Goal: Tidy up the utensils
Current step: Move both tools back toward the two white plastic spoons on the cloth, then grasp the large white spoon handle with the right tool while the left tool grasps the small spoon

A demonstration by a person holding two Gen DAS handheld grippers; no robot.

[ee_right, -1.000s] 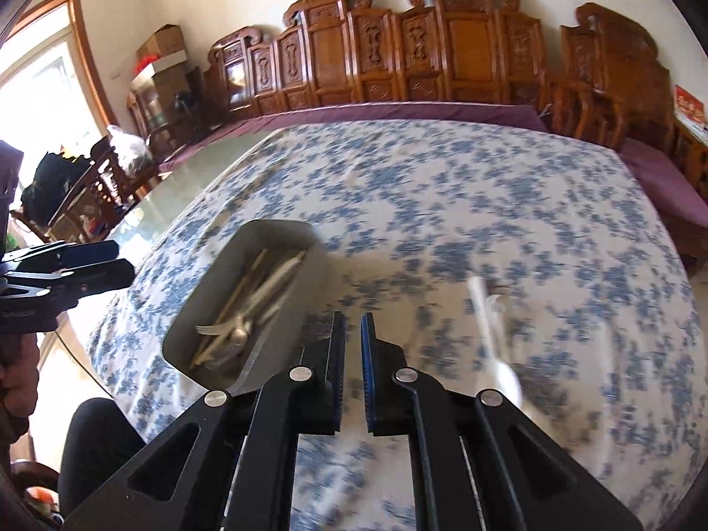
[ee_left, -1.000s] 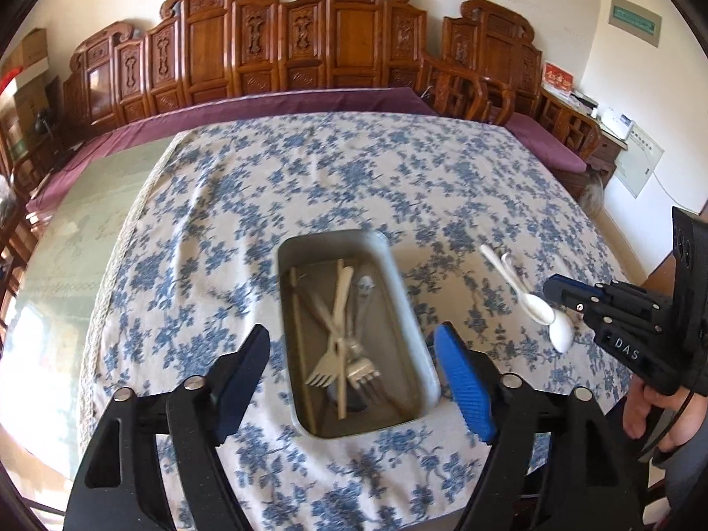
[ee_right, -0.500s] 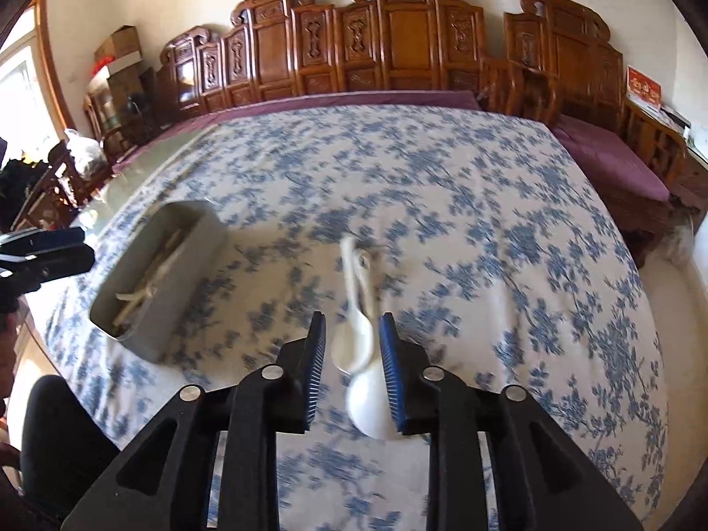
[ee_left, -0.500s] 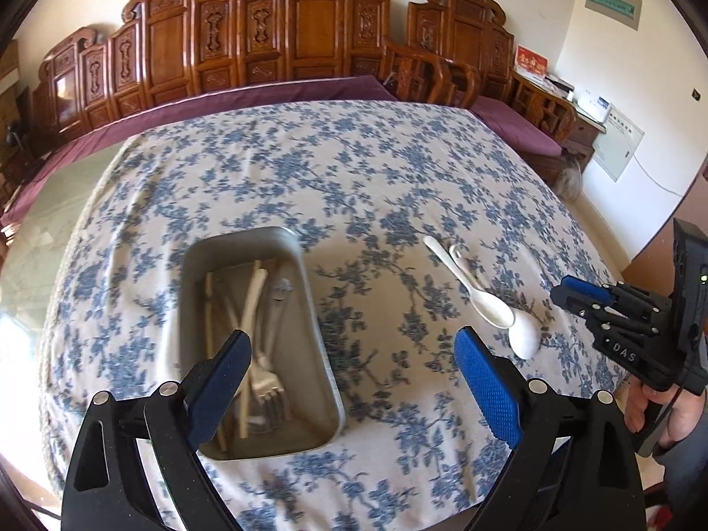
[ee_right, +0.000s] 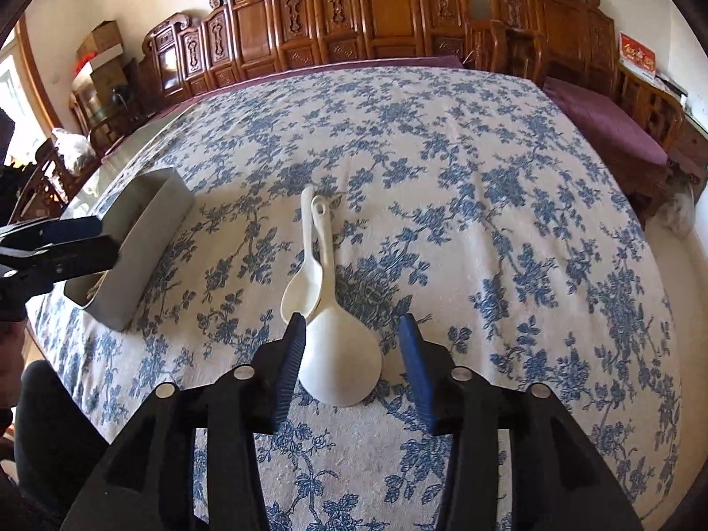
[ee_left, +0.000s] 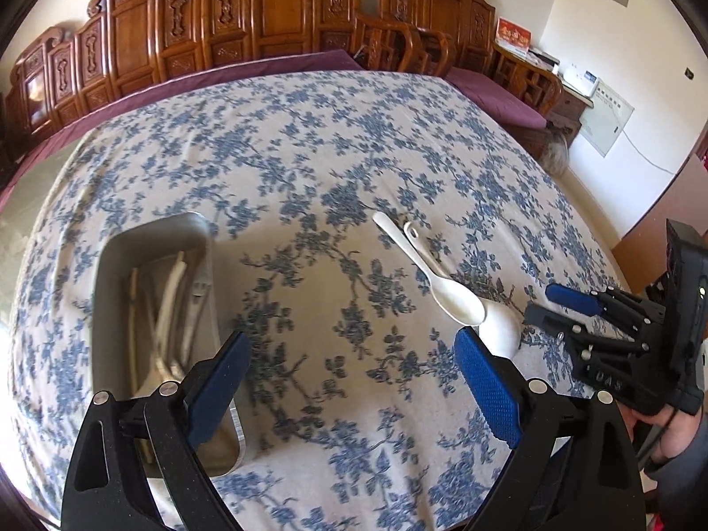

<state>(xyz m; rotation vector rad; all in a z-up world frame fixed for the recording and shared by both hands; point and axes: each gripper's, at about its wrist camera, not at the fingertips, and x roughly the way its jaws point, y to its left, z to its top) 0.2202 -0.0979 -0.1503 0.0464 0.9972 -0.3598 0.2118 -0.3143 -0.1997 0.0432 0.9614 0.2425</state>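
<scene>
Two white spoons lie on the blue-flowered tablecloth: a small soup spoon (ee_right: 301, 290) resting partly on a large rice paddle (ee_right: 340, 365). Both also show in the left wrist view, the soup spoon (ee_left: 455, 301) and the paddle (ee_left: 500, 332). My right gripper (ee_right: 352, 349) is open, its blue pads on either side of the paddle's bowl, just above it. A grey metal tray (ee_left: 104, 283) holds forks and chopsticks (ee_left: 177, 292). My left gripper (ee_left: 349, 380) is open and empty, over the cloth just right of the tray.
The tray also shows at the left in the right wrist view (ee_right: 146, 239). Carved wooden chairs (ee_right: 389, 13) line the far side of the table. The table's near edge (ee_left: 309, 517) is close below the grippers.
My right gripper has opened wide and come down around the rice paddle. My left gripper has swung right, away from over the tray.
</scene>
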